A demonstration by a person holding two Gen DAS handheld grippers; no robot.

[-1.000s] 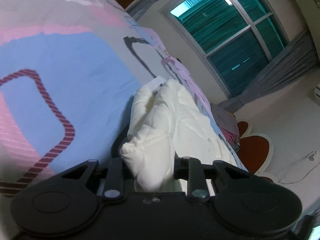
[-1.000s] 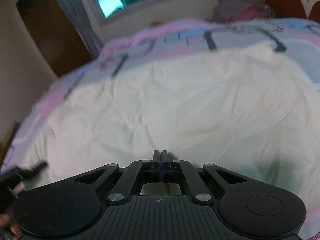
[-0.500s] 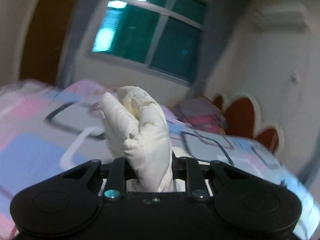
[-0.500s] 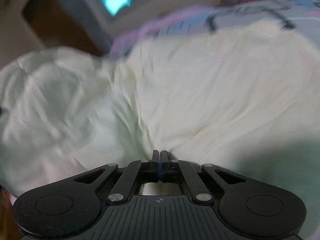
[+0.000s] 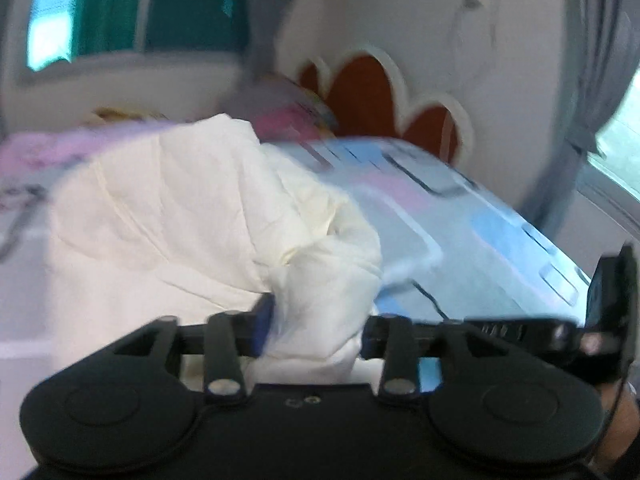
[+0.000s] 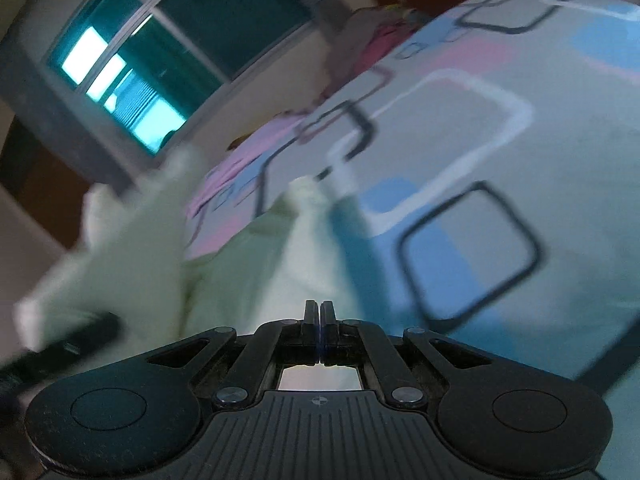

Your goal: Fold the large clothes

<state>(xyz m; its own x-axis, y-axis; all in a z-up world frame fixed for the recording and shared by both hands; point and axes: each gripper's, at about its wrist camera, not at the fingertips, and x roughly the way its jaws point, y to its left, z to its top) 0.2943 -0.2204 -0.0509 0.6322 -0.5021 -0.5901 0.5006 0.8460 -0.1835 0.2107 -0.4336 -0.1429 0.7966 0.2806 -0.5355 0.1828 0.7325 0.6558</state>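
Observation:
A large cream-white garment (image 5: 192, 216) lies on the patterned bed. My left gripper (image 5: 316, 320) is shut on a thick bunch of it and holds it up above the bedspread (image 5: 460, 216). In the right wrist view the garment (image 6: 296, 256) runs away from my right gripper (image 6: 319, 316), whose jaws are pressed together on a thin edge of the cloth. The other gripper shows as a dark blurred shape at the left (image 6: 60, 352), with cloth hanging over it.
The bedspread (image 6: 480, 128) has blue, pink and grey squares. A red and white scalloped headboard (image 5: 372, 92) stands at the bed's far end with a pile of pink clothes (image 5: 288, 116) beside it. A window (image 6: 168, 52) is behind.
Both grippers have swung round fast with the garment. The cloth that lay spread flat before the right gripper is now lifted and pulled into a narrow ridge, baring the bedspread.

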